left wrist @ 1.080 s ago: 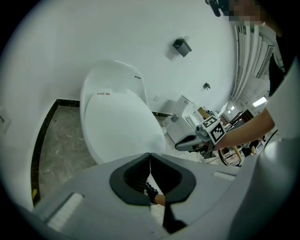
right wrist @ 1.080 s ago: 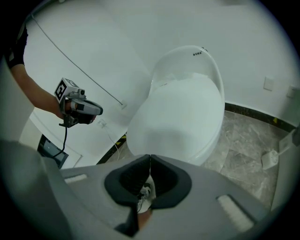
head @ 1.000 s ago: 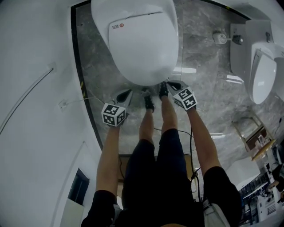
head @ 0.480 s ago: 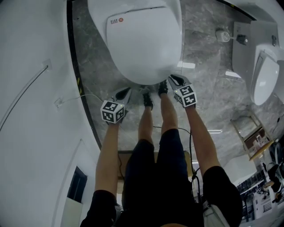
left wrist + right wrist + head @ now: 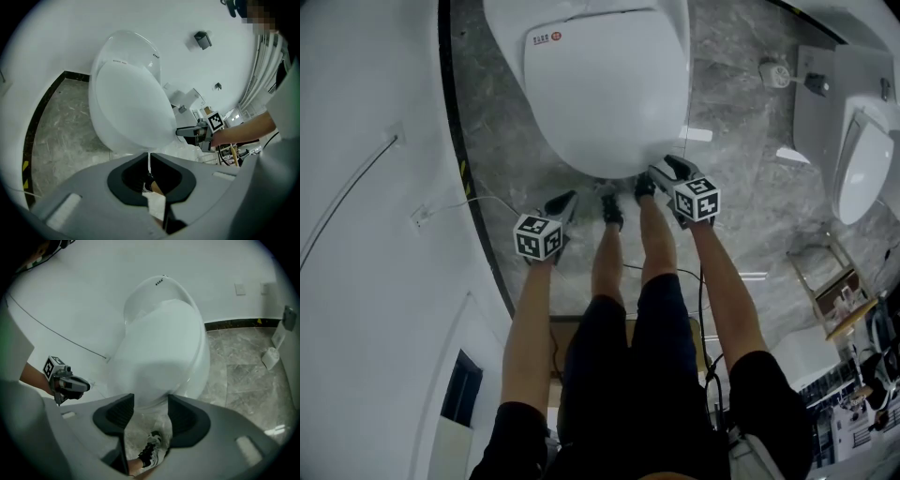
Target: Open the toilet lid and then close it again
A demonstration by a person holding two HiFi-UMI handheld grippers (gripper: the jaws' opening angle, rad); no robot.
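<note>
The white oval toilet lid (image 5: pixel 605 94) lies shut on its bowl, by the wall-side edge of the grey marble floor (image 5: pixel 741 169). A white wall (image 5: pixel 366 281) with a thin cable (image 5: pixel 347 211) curves along the floor's left edge behind a black border strip (image 5: pixel 464 159). A white urinal (image 5: pixel 858 164) stands well apart at the floor's right edge. The person's legs and black-and-white shoes (image 5: pixel 614 217) stand just before the bowl's front, between the two claws.

The left claw (image 5: pixel 149 157) is pressed together and empty, beside the bowl's front left. The right claw (image 5: pixel 151 401) is spread, with the lid's front edge just ahead of its pads and only floor and a shoe showing through the gap. A second ago this claw was pressed together at that edge; its jaws have just been opening. The lid lies as it did.

The lid's rear is cut off at the top of the head view, its small label is too small to read, and the bowl hides its own base.
</note>
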